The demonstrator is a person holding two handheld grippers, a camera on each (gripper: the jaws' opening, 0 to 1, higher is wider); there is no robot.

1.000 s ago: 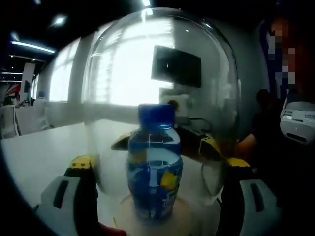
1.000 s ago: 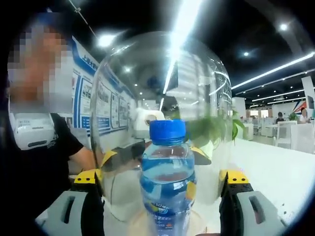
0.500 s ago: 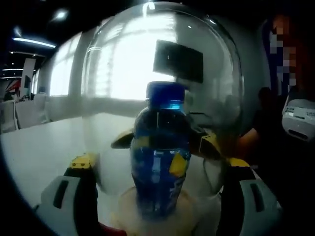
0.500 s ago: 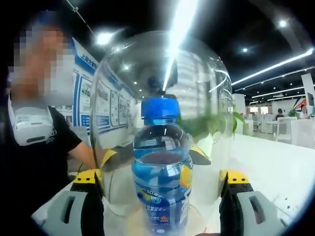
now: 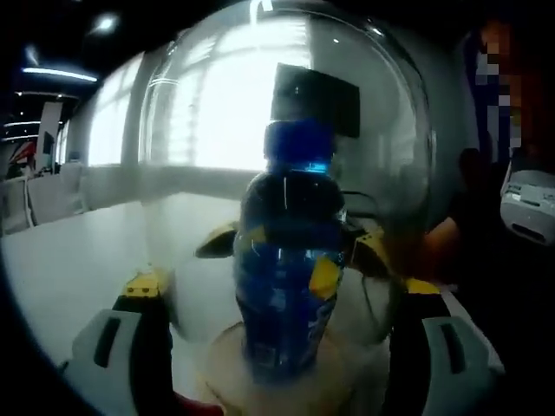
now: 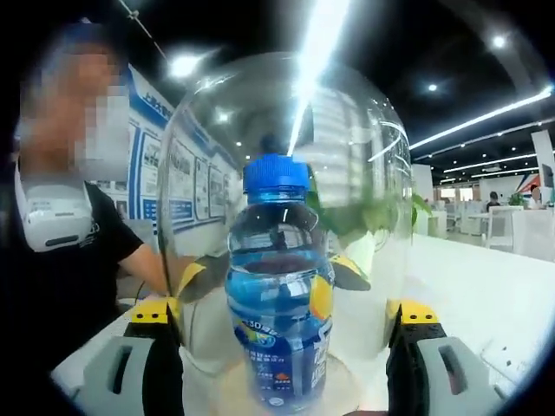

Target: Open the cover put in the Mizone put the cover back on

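You hold the clear glass dome cover (image 6: 286, 199) between both spread jaws, and the blue-capped Mizone bottle (image 6: 277, 303) now looks nearer, so seating continues.

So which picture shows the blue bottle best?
The right gripper view: the bottle is bright there, with its cap, liquid and label print clear. The left gripper view shows it dark against the windows, its label hard to make out.

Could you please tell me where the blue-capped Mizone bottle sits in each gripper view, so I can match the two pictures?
Left gripper view: the Mizone bottle stands at centre, dark against bright windows, between the jaws.
Right gripper view: the bottle stands centre-low, its label readable.
Shared landmark: the clear dome cover seen around it in both.
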